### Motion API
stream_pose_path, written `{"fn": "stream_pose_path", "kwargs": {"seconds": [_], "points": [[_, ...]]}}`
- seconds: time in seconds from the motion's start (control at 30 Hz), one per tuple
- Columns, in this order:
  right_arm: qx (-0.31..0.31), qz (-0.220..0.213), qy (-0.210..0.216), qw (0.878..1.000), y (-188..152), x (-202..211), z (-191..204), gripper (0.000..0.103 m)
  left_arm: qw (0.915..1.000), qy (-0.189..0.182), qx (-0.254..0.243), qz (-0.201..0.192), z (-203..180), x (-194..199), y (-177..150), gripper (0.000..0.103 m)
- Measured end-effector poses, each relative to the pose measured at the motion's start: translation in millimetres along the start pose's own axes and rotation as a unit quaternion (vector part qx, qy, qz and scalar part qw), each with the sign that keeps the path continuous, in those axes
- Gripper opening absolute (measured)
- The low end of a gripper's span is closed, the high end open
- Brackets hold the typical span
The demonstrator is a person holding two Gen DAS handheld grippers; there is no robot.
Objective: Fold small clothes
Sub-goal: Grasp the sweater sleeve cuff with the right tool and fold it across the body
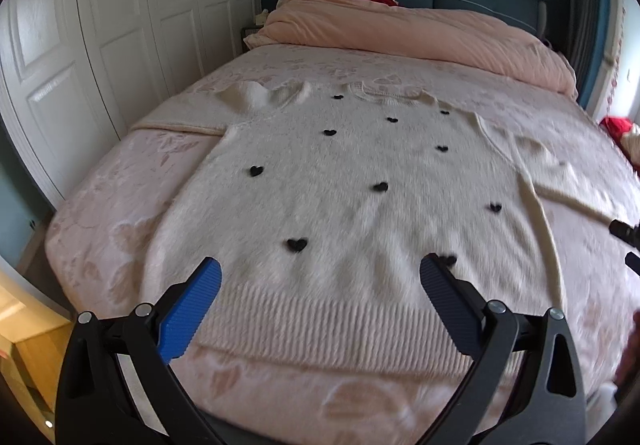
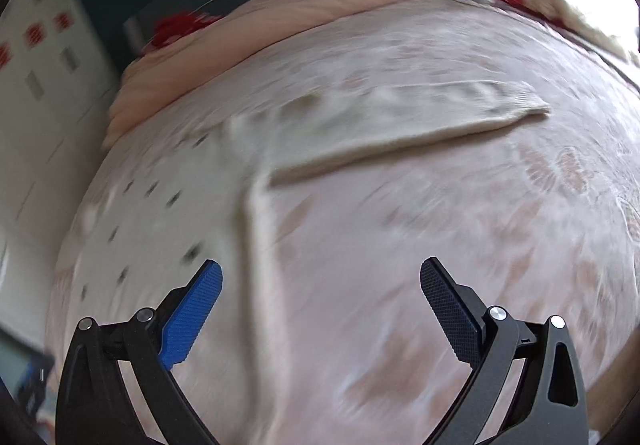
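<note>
- Left wrist view: the sweater (image 1: 340,181) is seen spread flat on the bed (image 1: 100,213), sleeves out; the left gripper (image 1: 320,277) is held wide apart and empty over the ribbed hem.
- Right wrist view, blurred: the right gripper (image 2: 320,277) is likewise spread and empty beside the sweater's edge, the sleeve (image 2: 420,125) lying ahead.
- A sleeve fold is judged next; the cuff should be pinched through both layers and carried low.
- Fuzzy cream knit, black hearts (image 1: 297,243), ribbed hem.

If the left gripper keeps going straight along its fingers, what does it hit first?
Most likely the white sweater lying flat on the bed. The left gripper is open and empty, its fingers framing the lower body just above the ribbed hem. Depth is hard to judge, but nothing stands in between.
</note>
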State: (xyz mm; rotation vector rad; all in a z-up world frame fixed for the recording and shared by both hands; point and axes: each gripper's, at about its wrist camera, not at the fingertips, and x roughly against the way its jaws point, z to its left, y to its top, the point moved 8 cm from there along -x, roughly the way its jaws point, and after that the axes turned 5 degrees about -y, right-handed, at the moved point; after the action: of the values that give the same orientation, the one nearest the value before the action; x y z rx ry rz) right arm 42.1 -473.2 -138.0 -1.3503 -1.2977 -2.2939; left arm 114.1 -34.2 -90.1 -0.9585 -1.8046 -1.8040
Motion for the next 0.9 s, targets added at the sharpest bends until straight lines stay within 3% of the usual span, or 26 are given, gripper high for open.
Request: {"fn": "stream_pose_path", "kwargs": {"seconds": [0.1, 0.2, 0.27, 0.37, 0.43, 0.47, 0.5, 0.53, 0.57, 0.67, 0.73, 0.83, 0.9], "points": [[-0.079, 0.001, -0.033, 0.996, 58.9, -47.3, -76.7, 0.097, 0.9994, -0.022, 0.023, 0.012, -6.7, -17.5, 9.3, 0.097], [-0.140, 0.009, -0.062, 0.988, 94.5, -85.0, -135.1, 0.092, 0.9994, -0.024, 0.016, 0.016, -16.3, -32.7, 15.9, 0.097], [-0.193, 0.016, -0.058, 0.979, 110.4, -108.6, -167.6, 0.090, 0.9995, -0.022, 0.003, 0.021, -24.6, -43.0, 17.6, 0.097], [-0.252, 0.024, -0.054, 0.966, 121.8, -135.4, -198.7, 0.088, 0.9992, -0.022, -0.007, 0.032, -33.3, -57.7, 17.6, 0.097], [-0.261, 0.008, -0.056, 0.964, 130.5, -141.5, -205.9, 0.083, 0.9989, -0.023, -0.007, 0.040, -35.5, -66.2, 15.9, 0.097], [-0.257, -0.002, -0.061, 0.964, 136.2, -142.4, -207.7, 0.063, 0.9987, -0.023, -0.007, 0.045, -36.8, -71.5, 14.9, 0.097], [-0.249, -0.002, -0.054, 0.967, 142.5, -147.4, -205.0, 0.022, 0.9986, -0.023, -0.007, 0.047, -36.3, -74.2, 14.2, 0.097], [-0.249, 0.008, -0.042, 0.968, 145.7, -153.7, -202.5, 0.012, 0.9985, -0.023, -0.007, 0.049, -36.0, -76.9, 13.6, 0.097], [-0.255, 0.016, -0.030, 0.966, 148.7, -158.5, -200.2, 0.013, 0.9984, -0.023, -0.007, 0.051, -34.7, -80.3, 13.2, 0.097], [-0.259, -0.029, 0.024, 0.965, 176.0, -139.3, -168.4, 0.013, 0.9983, -0.023, -0.001, 0.053, -27.7, -83.9, 13.6, 0.097], [-0.222, -0.060, 0.081, 0.970, 203.4, -117.2, -113.9, 0.013, 0.9984, -0.026, 0.008, 0.050, -21.0, -84.5, 15.9, 0.097], [-0.116, -0.086, 0.175, 0.974, 233.4, -82.5, 7.4, 0.013, 0.9984, -0.029, 0.021, 0.043, -10.8, -84.2, 21.2, 0.097], [-0.032, -0.086, 0.237, 0.967, 233.5, -62.3, 105.5, 0.013, 0.9983, -0.028, 0.031, 0.039, -2.9, -82.2, 24.8, 0.097]]}}
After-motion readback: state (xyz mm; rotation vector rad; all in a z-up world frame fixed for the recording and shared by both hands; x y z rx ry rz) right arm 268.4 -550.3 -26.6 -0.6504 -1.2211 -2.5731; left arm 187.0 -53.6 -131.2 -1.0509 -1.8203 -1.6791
